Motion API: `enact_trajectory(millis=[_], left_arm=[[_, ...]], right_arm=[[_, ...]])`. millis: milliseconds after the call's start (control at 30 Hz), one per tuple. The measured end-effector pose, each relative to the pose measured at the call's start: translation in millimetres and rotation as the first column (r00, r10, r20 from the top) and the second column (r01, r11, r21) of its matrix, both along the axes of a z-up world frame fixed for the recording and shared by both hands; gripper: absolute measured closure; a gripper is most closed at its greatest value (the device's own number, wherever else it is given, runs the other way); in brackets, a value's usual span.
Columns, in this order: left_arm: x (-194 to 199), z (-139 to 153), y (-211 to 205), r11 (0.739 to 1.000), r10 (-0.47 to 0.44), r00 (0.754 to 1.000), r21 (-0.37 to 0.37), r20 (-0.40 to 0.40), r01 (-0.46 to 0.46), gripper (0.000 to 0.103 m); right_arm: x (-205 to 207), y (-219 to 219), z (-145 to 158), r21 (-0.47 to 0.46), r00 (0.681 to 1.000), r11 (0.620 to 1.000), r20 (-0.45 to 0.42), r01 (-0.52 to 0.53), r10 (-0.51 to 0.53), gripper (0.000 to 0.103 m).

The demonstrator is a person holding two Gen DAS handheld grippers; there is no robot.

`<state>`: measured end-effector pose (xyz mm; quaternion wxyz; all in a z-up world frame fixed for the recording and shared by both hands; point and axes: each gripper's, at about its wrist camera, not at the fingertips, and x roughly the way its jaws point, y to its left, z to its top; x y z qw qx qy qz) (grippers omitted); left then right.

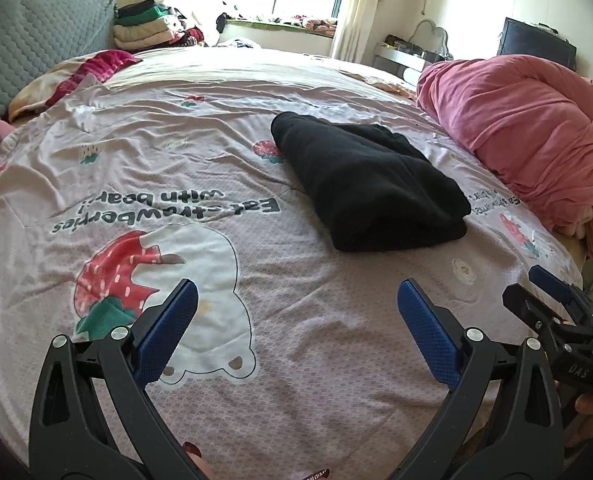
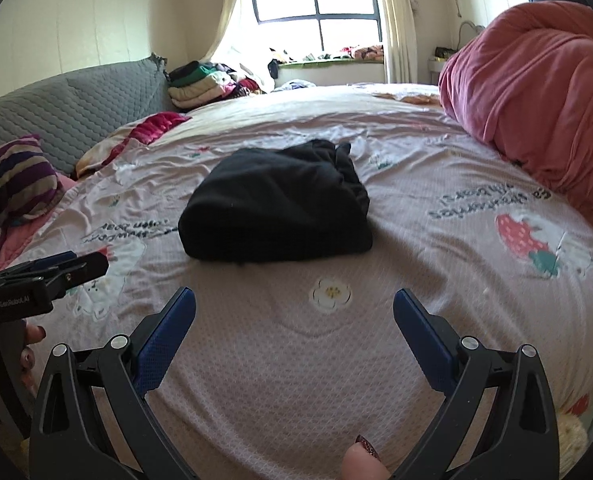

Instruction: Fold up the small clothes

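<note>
On bedsheet (image 2: pixel 296 360), black garment (image 2: pixel 276 208) folded, thick bundle, edges rumpled

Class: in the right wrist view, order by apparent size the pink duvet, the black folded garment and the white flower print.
1. pink duvet
2. black folded garment
3. white flower print, smallest though nearest the camera

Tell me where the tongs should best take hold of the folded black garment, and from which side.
Probably the near folded edge of the black garment, approached low from the front. In the right wrist view that edge is thick, rounded and faces the open right tongs; the far end is loose and rumpled. The left tongs could take its left corner.
</note>
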<state>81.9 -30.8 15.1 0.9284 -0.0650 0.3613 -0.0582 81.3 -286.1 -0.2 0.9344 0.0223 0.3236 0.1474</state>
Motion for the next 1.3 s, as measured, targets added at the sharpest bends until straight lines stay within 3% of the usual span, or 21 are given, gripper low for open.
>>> enact_trajectory(millis=[1300], left_arm=[[0.2, -10.8, 1.8, 0.998, 0.031, 0.998, 0.048, -0.049, -0.029, 0.009]], right_arm=[[1.8, -6.5, -4.9, 0.005, 0.999, 0.999, -0.027, 0.032, -0.032, 0.005]])
